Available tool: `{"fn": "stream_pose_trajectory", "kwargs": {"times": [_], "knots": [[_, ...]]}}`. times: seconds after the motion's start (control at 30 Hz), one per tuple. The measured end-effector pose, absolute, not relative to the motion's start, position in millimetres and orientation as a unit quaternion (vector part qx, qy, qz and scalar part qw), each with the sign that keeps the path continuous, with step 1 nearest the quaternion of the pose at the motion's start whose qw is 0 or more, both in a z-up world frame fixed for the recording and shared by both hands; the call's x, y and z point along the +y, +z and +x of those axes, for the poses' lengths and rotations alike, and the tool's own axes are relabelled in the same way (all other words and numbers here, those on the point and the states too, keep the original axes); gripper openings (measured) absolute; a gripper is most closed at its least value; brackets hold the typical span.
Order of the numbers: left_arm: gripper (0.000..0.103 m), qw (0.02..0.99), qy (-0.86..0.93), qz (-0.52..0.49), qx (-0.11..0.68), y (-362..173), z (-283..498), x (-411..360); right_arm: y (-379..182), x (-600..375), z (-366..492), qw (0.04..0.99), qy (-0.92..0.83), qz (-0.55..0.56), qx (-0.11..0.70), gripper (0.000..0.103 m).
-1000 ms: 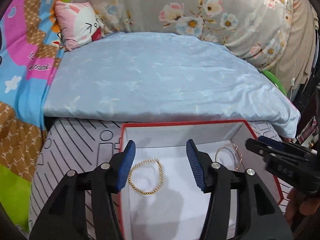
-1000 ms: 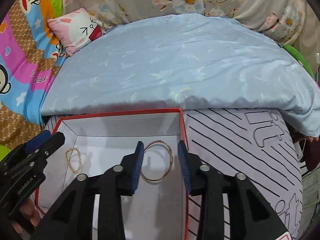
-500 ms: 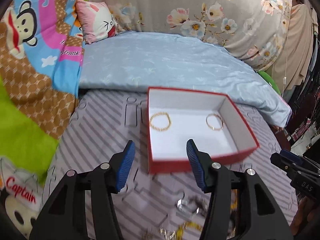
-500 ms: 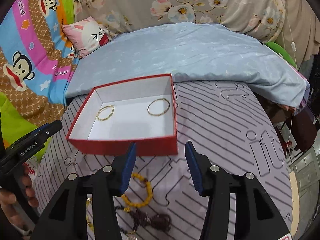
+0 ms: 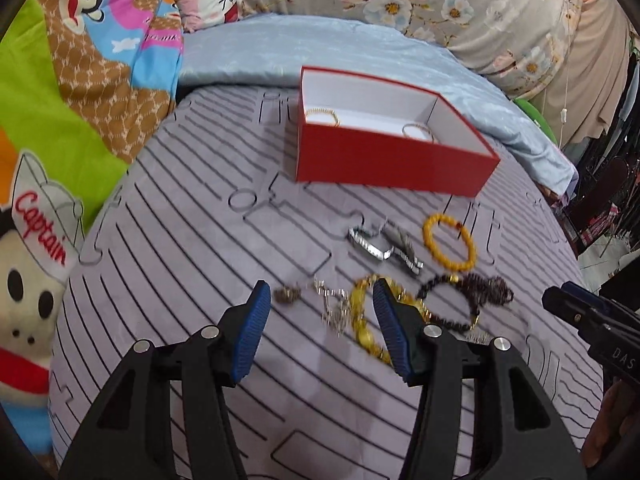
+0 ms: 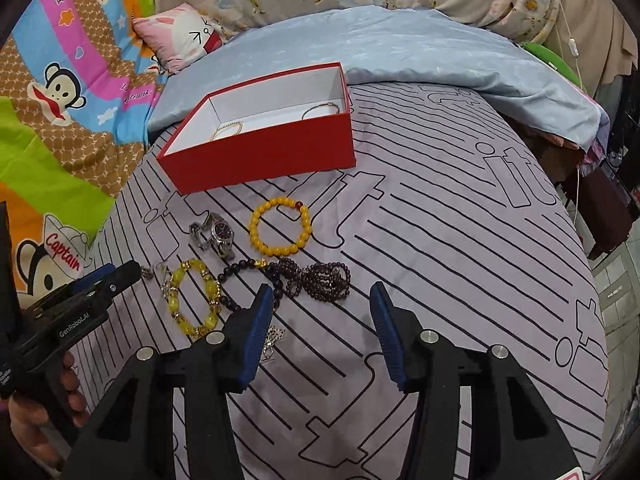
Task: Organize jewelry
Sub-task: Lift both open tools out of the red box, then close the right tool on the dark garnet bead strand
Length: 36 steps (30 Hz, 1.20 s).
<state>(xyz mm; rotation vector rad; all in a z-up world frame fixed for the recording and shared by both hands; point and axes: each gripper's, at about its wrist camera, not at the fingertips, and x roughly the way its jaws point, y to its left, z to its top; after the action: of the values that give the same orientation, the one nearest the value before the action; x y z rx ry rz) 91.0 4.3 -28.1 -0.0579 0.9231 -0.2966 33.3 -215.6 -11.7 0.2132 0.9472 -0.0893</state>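
Observation:
A red box (image 5: pixel 392 160) (image 6: pixel 264 152) with a white inside stands on the bed and holds a gold bead bracelet (image 6: pixel 228 129) and a thin gold bangle (image 6: pixel 320 110). In front of it lie an orange bead bracelet (image 6: pixel 280 226), a silver watch (image 6: pixel 218 236), a yellow stone bracelet (image 6: pixel 194 300), dark bead strands (image 6: pixel 316 276) and a small silver chain (image 5: pixel 334 304). My left gripper (image 5: pixel 320 320) is open and empty above the chain and yellow bracelet. My right gripper (image 6: pixel 320 320) is open and empty just in front of the dark beads.
The jewelry lies on a lilac striped sheet (image 6: pixel 440 240). A light blue quilt (image 6: pixel 380 48) is folded behind the box. A pink pillow (image 6: pixel 180 34) and a cartoon blanket (image 6: pixel 60 100) lie at the left. The bed's edge drops off at the right.
Both grippers have pulled back out of the box and away from it, leaving the gold bracelet and bangle inside. The loose jewelry in front of the box has come into view.

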Motion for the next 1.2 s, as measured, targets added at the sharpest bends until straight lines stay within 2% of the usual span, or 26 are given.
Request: {"fn": "stream_pose_trajectory", "kwargs": {"times": [0.7, 0.83, 0.87, 1.1, 1.2], "knots": [[0.051, 0.874, -0.124, -0.034, 0.469, -50, 86, 13, -58, -210, 94, 0.872, 0.016, 0.101, 0.479, 0.049], [0.051, 0.873, -0.124, -0.037, 0.471, -51, 86, 15, -58, -212, 86, 0.870, 0.015, 0.103, 0.482, 0.032], [0.051, 0.872, -0.124, -0.038, 0.472, -51, 86, 16, -59, -213, 82, 0.869, 0.013, 0.103, 0.484, 0.031], [0.051, 0.869, -0.134, -0.041, 0.474, -52, 82, 11, -57, -216, 50, 0.860, -0.002, 0.110, 0.498, 0.029], [0.051, 0.868, -0.142, -0.040, 0.475, -52, 81, 6, -55, -211, 45, 0.860, -0.003, 0.095, 0.502, 0.033]]}}
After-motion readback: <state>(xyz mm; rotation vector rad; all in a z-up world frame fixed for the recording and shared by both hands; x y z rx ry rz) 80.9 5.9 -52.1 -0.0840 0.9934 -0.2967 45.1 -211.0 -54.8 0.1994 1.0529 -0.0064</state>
